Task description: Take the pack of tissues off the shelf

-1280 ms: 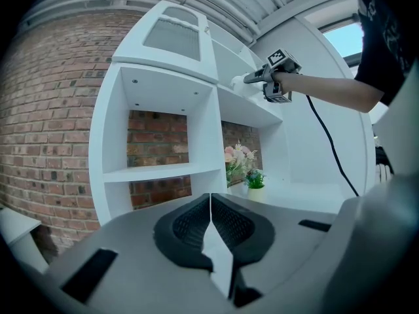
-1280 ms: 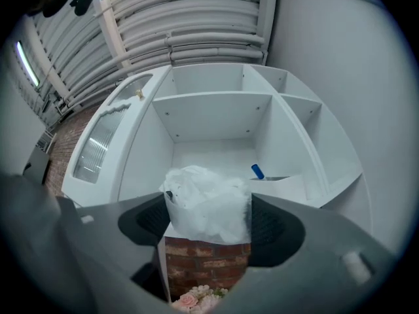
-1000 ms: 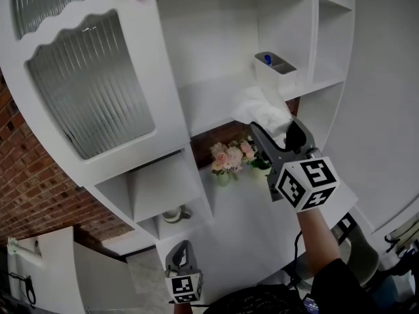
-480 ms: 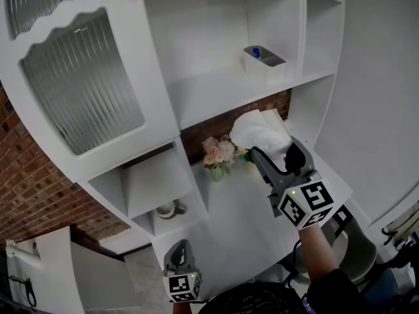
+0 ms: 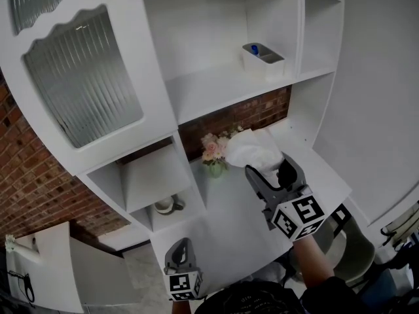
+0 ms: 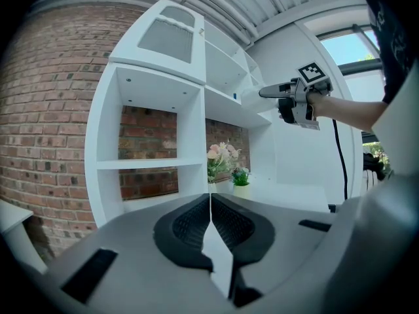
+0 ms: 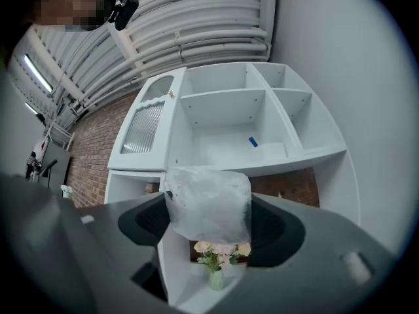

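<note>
A white pack of tissues (image 5: 254,150) in clear wrap is clamped between the jaws of my right gripper (image 5: 267,173), held in the air below the wide shelf (image 5: 216,90) and above the white counter (image 5: 229,221). In the right gripper view the pack of tissues (image 7: 208,203) fills the gap between both pads, with the open shelf unit behind it. My left gripper (image 5: 182,264) hangs low at the bottom of the head view, its jaws pressed together with nothing between them. From the left gripper view the right gripper (image 6: 262,93) shows far off, beside the shelf.
A small white bin (image 5: 263,59) with a blue item stands on the wide shelf. A vase of pink flowers (image 5: 213,154) sits on the counter against the brick wall. A cup (image 5: 165,206) rests in a low cubby. A ribbed glass cabinet door (image 5: 82,77) is at the left.
My right gripper has carried the pack of tissues down and away from the shelf, toward the counter and the flowers. The left gripper has stayed where it was.
</note>
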